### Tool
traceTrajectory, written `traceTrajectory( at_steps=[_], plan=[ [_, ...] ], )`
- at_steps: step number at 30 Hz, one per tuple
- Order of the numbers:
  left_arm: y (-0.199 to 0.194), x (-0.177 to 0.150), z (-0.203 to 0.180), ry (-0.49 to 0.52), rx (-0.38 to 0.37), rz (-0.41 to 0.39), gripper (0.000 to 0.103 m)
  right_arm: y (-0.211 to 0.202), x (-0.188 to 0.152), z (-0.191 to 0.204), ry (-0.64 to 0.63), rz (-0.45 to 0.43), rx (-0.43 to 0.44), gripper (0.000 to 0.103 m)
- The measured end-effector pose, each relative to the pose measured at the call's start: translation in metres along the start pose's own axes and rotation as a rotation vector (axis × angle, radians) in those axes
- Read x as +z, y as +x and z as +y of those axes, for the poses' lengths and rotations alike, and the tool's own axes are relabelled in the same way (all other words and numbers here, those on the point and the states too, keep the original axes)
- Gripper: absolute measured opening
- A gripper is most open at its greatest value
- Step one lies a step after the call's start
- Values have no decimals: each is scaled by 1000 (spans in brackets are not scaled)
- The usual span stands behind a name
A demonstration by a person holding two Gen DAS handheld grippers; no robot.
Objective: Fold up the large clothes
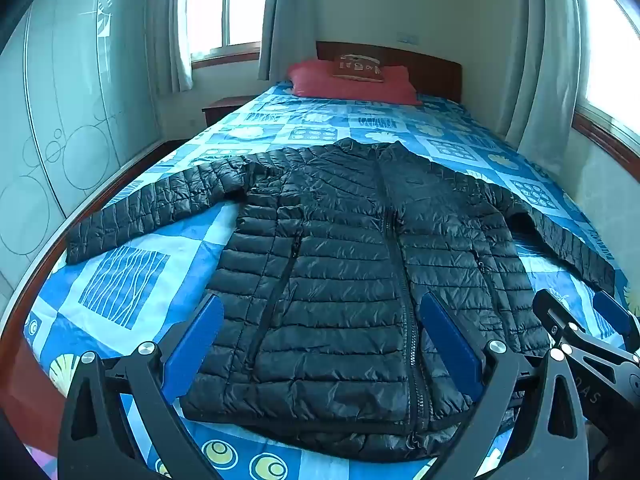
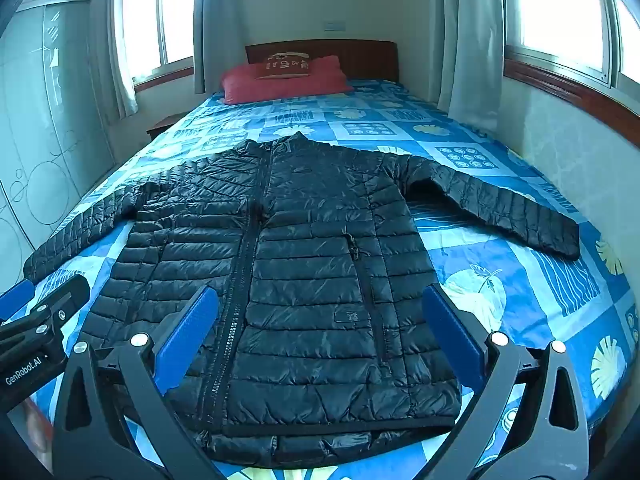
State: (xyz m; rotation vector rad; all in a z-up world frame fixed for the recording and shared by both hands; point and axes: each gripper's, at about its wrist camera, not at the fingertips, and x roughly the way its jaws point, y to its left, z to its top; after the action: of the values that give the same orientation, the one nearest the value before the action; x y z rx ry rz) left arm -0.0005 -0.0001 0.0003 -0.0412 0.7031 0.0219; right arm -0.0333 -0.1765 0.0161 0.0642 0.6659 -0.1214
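Black puffer jacket [image 1: 344, 280] flat on bed [image 1: 132, 280], both grippers' fingers spread, "GenRobot.AI" on left gripper [image 2: 24, 368]

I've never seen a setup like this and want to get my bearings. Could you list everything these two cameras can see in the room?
jacket: one, black quilted, laid flat and zipped on the bed, sleeves spread out to both sides
bedspread: one, blue patchwork with pale leaf prints, covering the bed
pillow: one, red, at the head of the bed
cushion: one, dark red with pale print, on the pillow
headboard: one, brown wood, against the far wall
nightstand: one, brown, left of the bed
wardrobe: one, pale with circle patterns, left side
windows: two, bright, with pale curtains
left gripper: one, black with blue fingers, open above the jacket hem
right gripper: one, same build, open above the hem
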Motion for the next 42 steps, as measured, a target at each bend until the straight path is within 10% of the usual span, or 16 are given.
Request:
traceTrajectory(
  at_steps=[42],
  plan=[
    [0,-7,0,-6,9,17,98,0,-2,3,6,1,5,101]
  ],
)
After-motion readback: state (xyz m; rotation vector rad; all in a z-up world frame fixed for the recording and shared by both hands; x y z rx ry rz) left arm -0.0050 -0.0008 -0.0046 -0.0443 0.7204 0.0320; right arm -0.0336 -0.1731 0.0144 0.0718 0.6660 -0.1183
